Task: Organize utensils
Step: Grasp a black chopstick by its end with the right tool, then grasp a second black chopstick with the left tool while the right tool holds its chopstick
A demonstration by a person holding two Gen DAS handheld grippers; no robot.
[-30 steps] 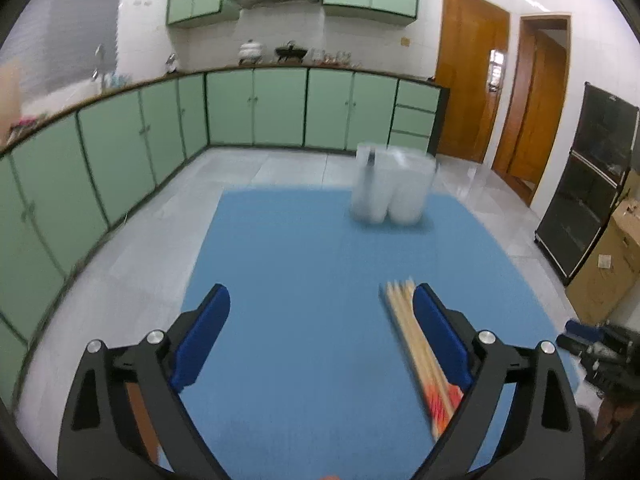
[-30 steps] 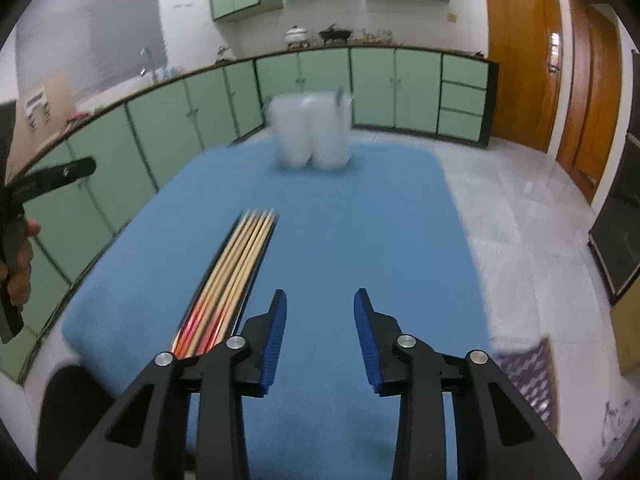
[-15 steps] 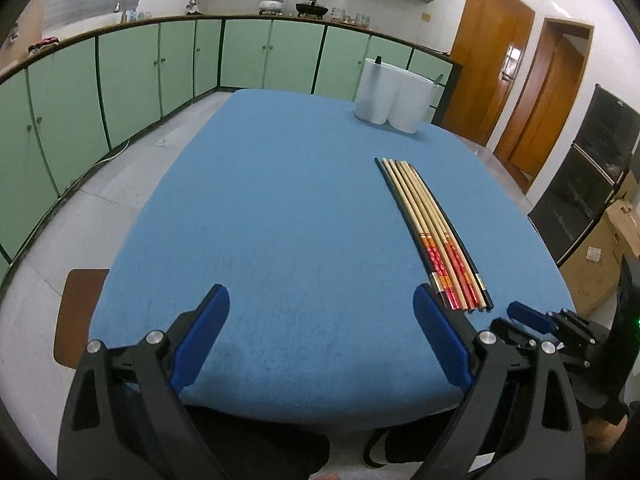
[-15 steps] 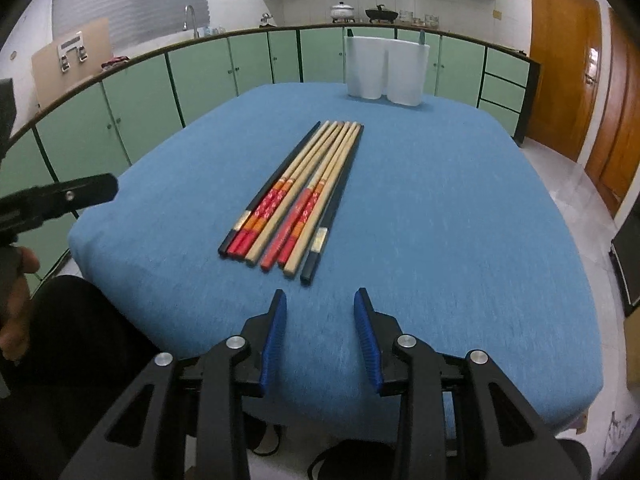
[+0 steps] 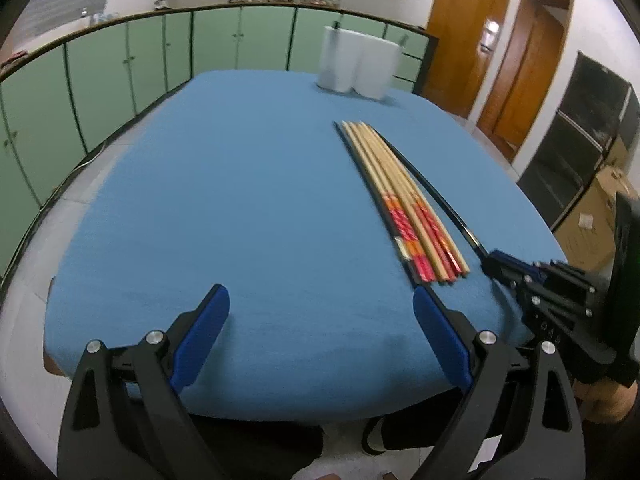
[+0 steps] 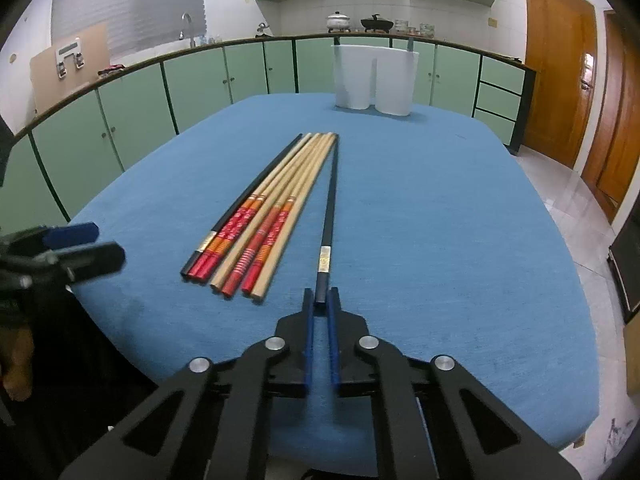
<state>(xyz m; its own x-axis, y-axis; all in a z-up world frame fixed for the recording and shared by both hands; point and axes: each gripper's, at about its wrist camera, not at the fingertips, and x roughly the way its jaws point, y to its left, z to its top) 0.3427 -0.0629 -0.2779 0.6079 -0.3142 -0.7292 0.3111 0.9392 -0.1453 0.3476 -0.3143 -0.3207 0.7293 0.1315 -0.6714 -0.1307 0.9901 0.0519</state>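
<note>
The right gripper [image 6: 321,300] was pinching the black chopstick [image 6: 329,208] by its end, just beside the chopstick bundle [image 6: 264,216]. The left gripper [image 5: 320,312] was spread wide over the blue tablecloth [image 5: 240,200]. Couldn't see what was inside the white utensil holder [image 6: 374,80].

The right gripper [image 6: 320,300] is pointing forward and down, its jaws pinching shut on a black chopstick's [image 6: 329,216] near end. The left gripper [image 5: 320,312] is hovering with jaws spread wide, holding nothing.
</note>
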